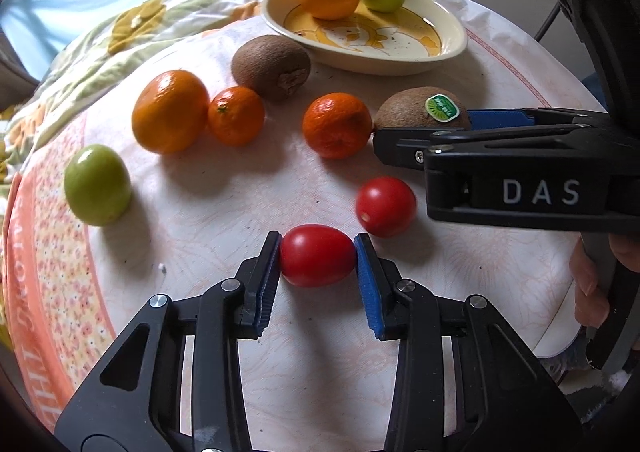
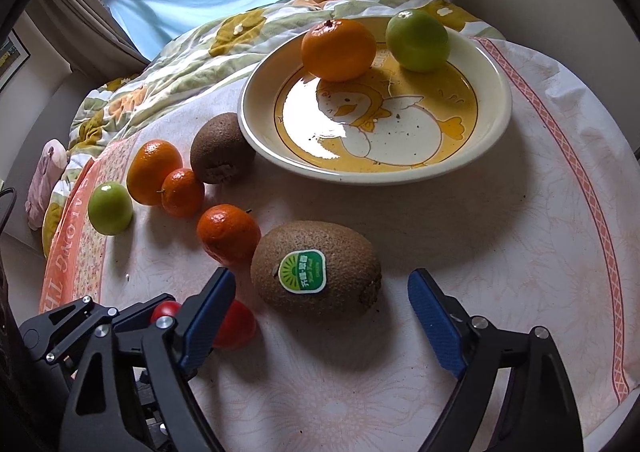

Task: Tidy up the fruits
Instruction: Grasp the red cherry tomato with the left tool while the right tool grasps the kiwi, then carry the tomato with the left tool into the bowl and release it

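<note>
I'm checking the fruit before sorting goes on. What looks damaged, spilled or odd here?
Nothing is spilled or visibly damaged. Dark specks dot the plate, which holds only an orange and a green fruit. One kiwi still wears its sticker.

Left wrist view looked steeply down along its own fingers, close over the near edge of the round table point(image 1: 224, 212), facing the plate point(image 1: 400, 60) at the far side. Right wrist view sat just to its right, pitched down alike, nearer the plate point(image 2: 496, 124). Both shared the stickered kiwi point(image 1: 420, 108) point(image 2: 316, 268), the loose fruit and the bedding behind.
</note>
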